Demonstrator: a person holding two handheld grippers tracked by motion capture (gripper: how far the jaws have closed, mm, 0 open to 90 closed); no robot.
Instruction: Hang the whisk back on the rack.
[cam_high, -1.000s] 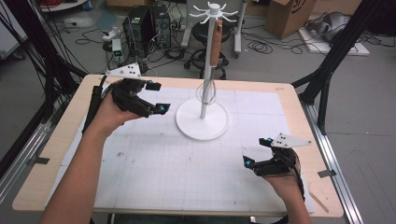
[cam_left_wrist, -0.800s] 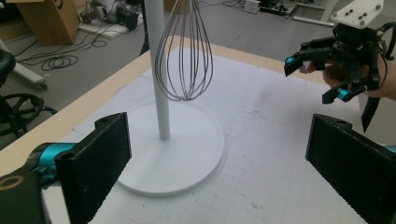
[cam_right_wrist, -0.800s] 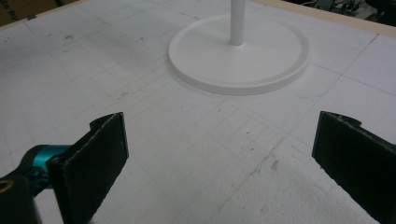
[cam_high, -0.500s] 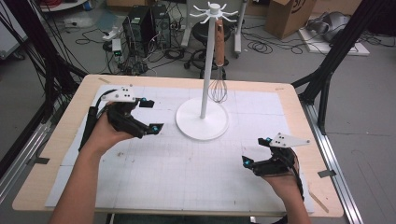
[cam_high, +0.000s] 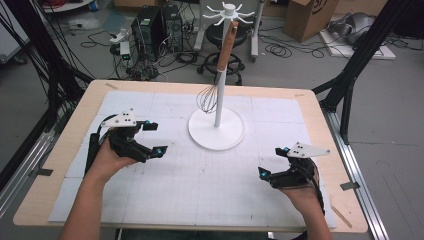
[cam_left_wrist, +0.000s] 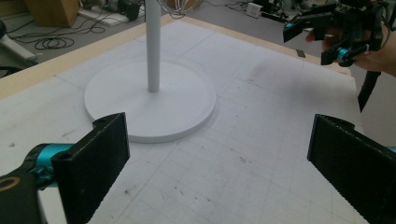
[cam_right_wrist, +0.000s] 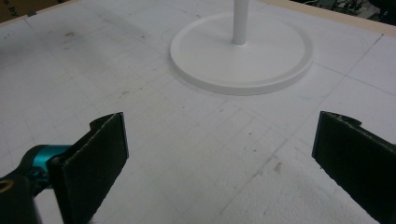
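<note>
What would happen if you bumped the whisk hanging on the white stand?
The whisk would probably swing, since it hangs from a top hook by its wooden handle. Its thin wire loops look springy and light. The stand likely stays upright thanks to its wide round base.

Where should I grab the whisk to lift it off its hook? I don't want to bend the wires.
Grip the whisk by its wooden handle, at mid-length. It hangs slanted from the white stand, wire head low on the left, so the left hand-held gripper, open and nearer, could probably come in from that side, jaws across the handle.
</note>
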